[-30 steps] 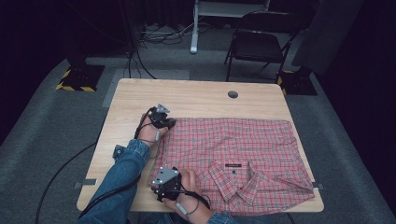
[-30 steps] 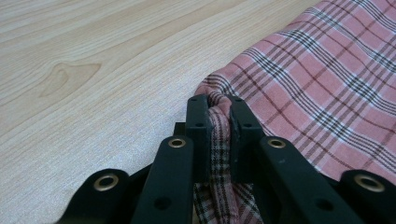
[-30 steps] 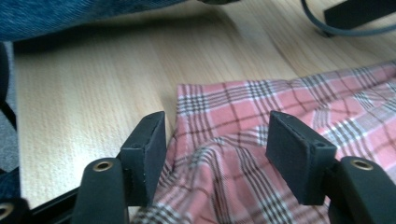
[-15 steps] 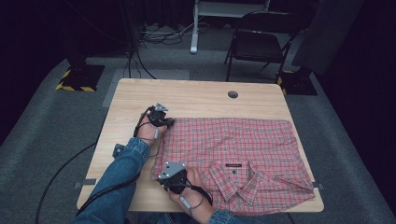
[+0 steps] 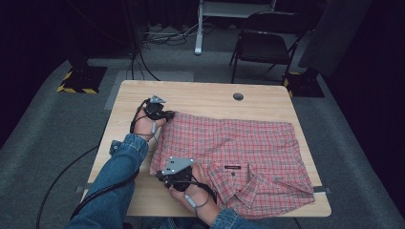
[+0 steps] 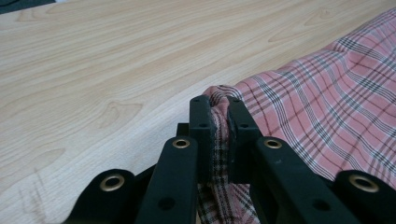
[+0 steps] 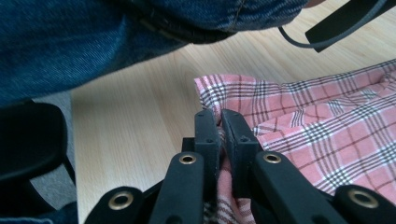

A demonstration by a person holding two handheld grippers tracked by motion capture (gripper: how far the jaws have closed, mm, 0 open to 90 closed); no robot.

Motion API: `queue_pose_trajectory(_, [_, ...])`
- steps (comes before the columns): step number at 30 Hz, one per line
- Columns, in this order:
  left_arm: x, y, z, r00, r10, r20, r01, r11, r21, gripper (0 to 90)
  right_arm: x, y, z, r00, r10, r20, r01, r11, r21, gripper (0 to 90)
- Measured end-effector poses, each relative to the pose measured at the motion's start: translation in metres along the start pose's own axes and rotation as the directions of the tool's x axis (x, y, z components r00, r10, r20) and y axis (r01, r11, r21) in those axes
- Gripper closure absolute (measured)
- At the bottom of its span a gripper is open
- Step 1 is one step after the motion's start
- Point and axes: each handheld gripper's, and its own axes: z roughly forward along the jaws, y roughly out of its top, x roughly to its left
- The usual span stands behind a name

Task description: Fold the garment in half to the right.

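A red plaid shirt (image 5: pixel 239 148) lies spread flat on the wooden table (image 5: pixel 200 95), collar toward the near edge. My left gripper (image 5: pixel 169 114) is at the shirt's far left corner, and in the left gripper view (image 6: pixel 219 105) its jaws are shut on a bunched fold of the fabric (image 6: pixel 327 93). My right gripper (image 5: pixel 160 174) is at the shirt's near left edge. In the right gripper view (image 7: pixel 218 116) its jaws pinch the plaid hem (image 7: pixel 327 121). Both pinched spots are raised a little off the table.
A round cable hole (image 5: pixel 238 97) is in the table's far right part. A folding chair (image 5: pixel 262 47) and floor cables stand beyond the table. The denim sleeve (image 7: pixel 93 42) of the left arm crosses just above the right gripper. Bare wood lies left of the shirt.
The right gripper has shifted slightly right and farther in onto the shirt's near left edge. Both hands have risen a little, lifting the shirt's left edge with them.
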Motion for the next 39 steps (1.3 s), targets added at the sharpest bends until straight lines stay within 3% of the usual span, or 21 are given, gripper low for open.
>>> queue_pose_trajectory(20, [0.022, 0.004, -0.031, 0.9991, -0.023, -0.035, 0.022, 0.9996, -0.019, 83.0, 0.007, 0.029, 0.005, 0.9992, -0.032, -0.025, 0.031, 0.998, -0.048, 85.5])
queue_pose_trajectory(39, [0.027, 0.024, -0.069, 0.9990, -0.020, -0.041, 0.017, 0.9972, -0.073, 82.9, 0.013, 0.061, -0.004, 0.9982, -0.045, -0.039, 0.040, 0.989, -0.142, 85.5])
